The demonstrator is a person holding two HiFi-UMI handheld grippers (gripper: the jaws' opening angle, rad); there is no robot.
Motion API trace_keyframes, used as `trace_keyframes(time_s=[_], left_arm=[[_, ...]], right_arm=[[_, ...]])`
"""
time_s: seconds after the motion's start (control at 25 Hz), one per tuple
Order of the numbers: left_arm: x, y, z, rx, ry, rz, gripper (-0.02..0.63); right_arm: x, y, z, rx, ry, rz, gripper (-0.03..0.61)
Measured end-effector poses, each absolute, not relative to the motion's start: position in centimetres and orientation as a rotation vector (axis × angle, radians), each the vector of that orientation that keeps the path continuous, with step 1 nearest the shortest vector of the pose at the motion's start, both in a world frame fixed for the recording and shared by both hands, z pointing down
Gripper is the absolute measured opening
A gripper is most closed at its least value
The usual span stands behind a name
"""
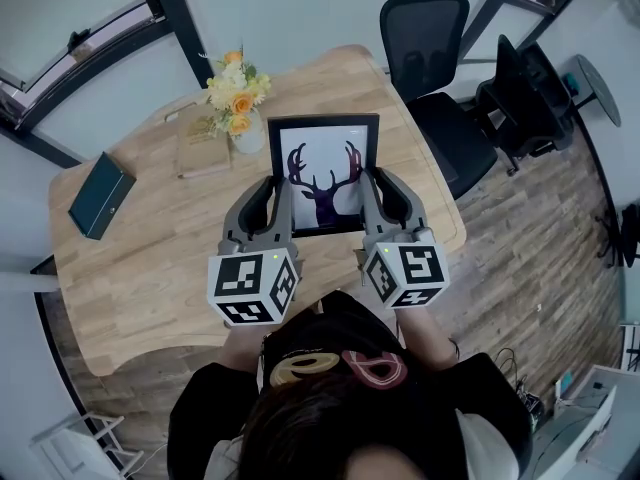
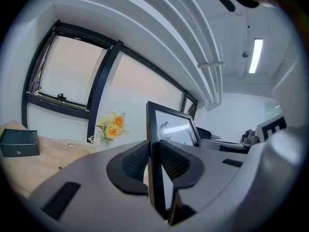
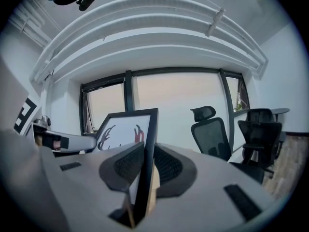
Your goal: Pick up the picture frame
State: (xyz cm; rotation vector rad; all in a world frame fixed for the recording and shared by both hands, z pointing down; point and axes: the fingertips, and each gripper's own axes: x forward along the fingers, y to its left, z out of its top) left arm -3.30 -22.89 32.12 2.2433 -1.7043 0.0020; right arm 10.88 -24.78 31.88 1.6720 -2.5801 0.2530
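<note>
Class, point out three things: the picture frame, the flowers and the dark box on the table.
picture frame (image 1: 325, 183), head view, on the middle of its deer print.
flowers (image 1: 238, 93), head view, on the orange and white blooms.
dark box (image 1: 101, 196), head view, on its top face.

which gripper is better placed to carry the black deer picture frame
Neither alone: left gripper clamps the left edge of the black deer picture frame, right gripper the right edge.

worktop: light wooden worktop with rounded, wavy edges
left end: dark teal rectangular box, well apart from the other stuff
far side: yellow-and-white flower bunch in a small white vase
next to vase: flat tan book-looking block, just beside it
</note>
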Motion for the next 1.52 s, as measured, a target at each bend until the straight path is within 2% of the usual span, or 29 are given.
trace_keyframes(time_s=[1.52], left_arm=[[-3.46,-22.02,32.1,2.26,-1.696,0.01,0.081]], right_arm=[[10.69,-23.74,31.68,1.685,-2.571,0.209,0.071]])
